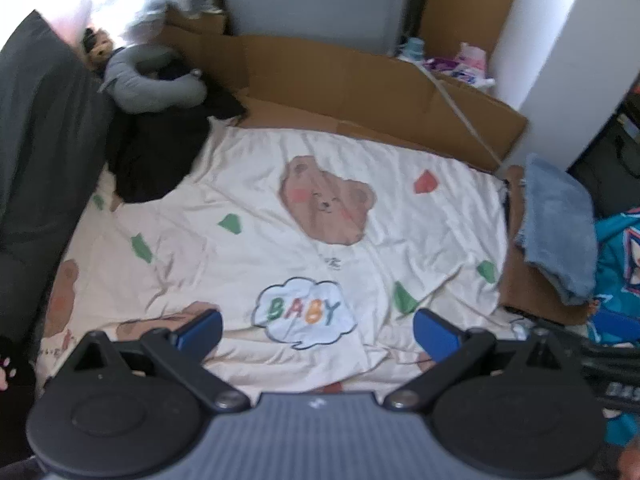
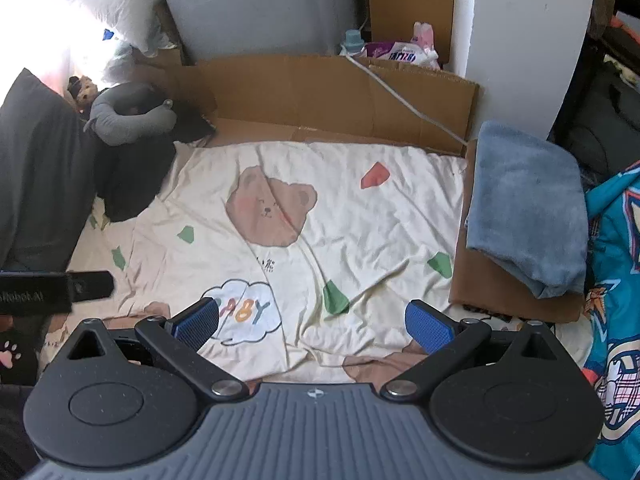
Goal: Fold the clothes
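Observation:
A blue-grey cloth lies folded on a cardboard flap at the right of the bed. Beside it, at the far right, is a teal printed garment, crumpled. A black garment is heaped at the back left. My left gripper hovers open over the cream bear-print sheet, holding nothing. My right gripper is open too, above the same sheet, left of the blue-grey cloth. Neither gripper touches any clothing.
Flattened cardboard lines the back of the bed, with a white cable across it. A grey neck pillow and a dark cushion sit at the left. A white pillar rises at the back right.

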Demonstrator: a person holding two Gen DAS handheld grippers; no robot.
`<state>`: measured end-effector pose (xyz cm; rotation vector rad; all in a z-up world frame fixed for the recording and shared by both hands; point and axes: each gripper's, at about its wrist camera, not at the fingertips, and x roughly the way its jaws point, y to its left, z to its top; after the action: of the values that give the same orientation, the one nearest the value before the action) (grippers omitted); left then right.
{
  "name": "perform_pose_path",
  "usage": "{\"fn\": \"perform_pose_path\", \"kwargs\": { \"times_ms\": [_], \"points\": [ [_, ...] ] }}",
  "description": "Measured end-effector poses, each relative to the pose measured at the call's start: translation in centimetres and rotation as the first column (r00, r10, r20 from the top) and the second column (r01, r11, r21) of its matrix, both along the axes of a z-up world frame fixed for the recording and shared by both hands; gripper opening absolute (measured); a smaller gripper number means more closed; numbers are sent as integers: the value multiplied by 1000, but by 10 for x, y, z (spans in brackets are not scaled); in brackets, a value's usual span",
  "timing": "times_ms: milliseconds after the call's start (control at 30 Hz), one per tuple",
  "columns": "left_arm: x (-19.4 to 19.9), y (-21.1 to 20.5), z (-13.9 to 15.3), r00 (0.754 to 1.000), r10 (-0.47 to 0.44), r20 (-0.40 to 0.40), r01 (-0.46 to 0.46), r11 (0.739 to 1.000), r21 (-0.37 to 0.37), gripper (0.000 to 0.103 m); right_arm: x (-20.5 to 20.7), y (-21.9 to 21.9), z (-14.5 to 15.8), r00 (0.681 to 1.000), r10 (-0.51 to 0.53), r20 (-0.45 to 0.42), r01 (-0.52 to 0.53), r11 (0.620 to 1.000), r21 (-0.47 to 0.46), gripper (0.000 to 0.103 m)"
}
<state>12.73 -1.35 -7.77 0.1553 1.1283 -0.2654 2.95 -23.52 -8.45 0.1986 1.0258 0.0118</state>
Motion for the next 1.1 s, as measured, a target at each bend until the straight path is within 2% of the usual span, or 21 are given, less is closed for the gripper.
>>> {"fn": "perform_pose_path", "kwargs": {
  "times_ms": [100,200,267,400,600,1100],
  "points": [
    [4,8,-8,998,35,-53,-36,999,-3,102,-1,-5,-3,1000,-17,-24,17,1000,16,102],
    [5,11,-11,997,6,-73,-7,1000,-8,102,-2,-4,-3,1000,-6,-24,7,999,31,102],
    [6,13,-12,998,2,-70,-3,1000,-21,102,-2,-4,-3,1000,5,-14,-4,1000,20,102],
    [3,15,-12,1000,-14,19,13,1000,19,102,-2,-14,-8,1000,2,-20,-2,1000,7,102],
    [2,21,-21,1000,-12,-8,12,999,32,102,-8,-27,-13,1000,-12,-27,13,999,34,102],
    [-14,26,-39,998,-35,-54,37,999,38,102,-17,-18,-28,997,38,-65,-36,999,33,102]
  ]
}}
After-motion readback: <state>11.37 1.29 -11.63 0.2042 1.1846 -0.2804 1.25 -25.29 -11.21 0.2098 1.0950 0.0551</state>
